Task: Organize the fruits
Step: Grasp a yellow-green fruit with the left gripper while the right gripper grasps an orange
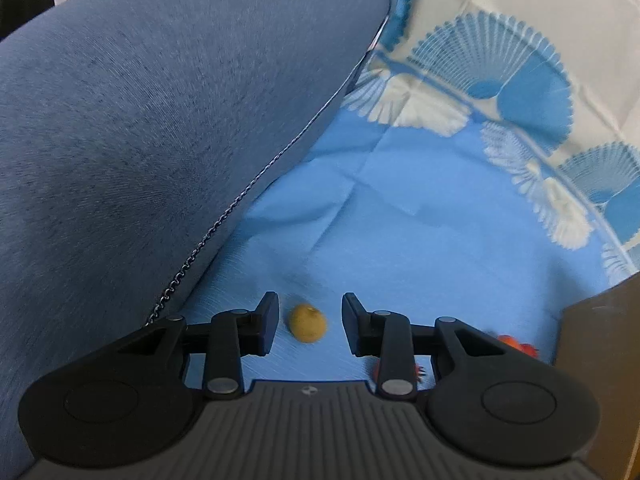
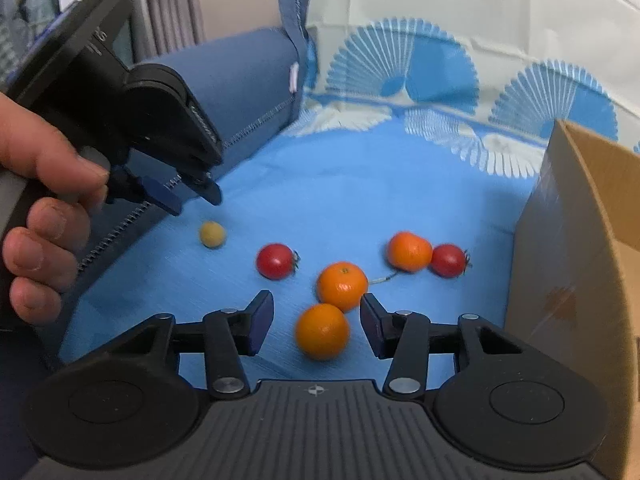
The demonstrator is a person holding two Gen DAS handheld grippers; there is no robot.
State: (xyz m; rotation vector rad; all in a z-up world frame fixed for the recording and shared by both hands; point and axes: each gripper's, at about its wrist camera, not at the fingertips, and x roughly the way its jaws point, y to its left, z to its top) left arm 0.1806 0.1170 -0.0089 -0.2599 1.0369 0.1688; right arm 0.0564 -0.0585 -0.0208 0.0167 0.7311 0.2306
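we see fruit scattered on a blue sheet (image 2: 360, 184) with white fan patterns. left gripper (image 1: 310, 322) points down at a small yellow-brown fruit (image 1: 307, 323); its jaws stand partly apart, the fruit lying on the sheet between the fingertips, touching neither. in the right wrist view the same gripper hangs just above that fruit, a hand (image 2: 40, 216) on its handle. right gripper (image 2: 316, 330) has its jaws partly apart around the nearest orange (image 2: 322, 331), with gaps on both sides. a second orange (image 2: 342, 286) sits just behind it, a third (image 2: 409, 251) touches a red tomato (image 2: 449, 261), another tomato (image 2: 275, 261) lies near the small fruit. a cardboard box (image 2: 580, 248) stands at the right, a blue cushion (image 1: 160, 120) at the left.
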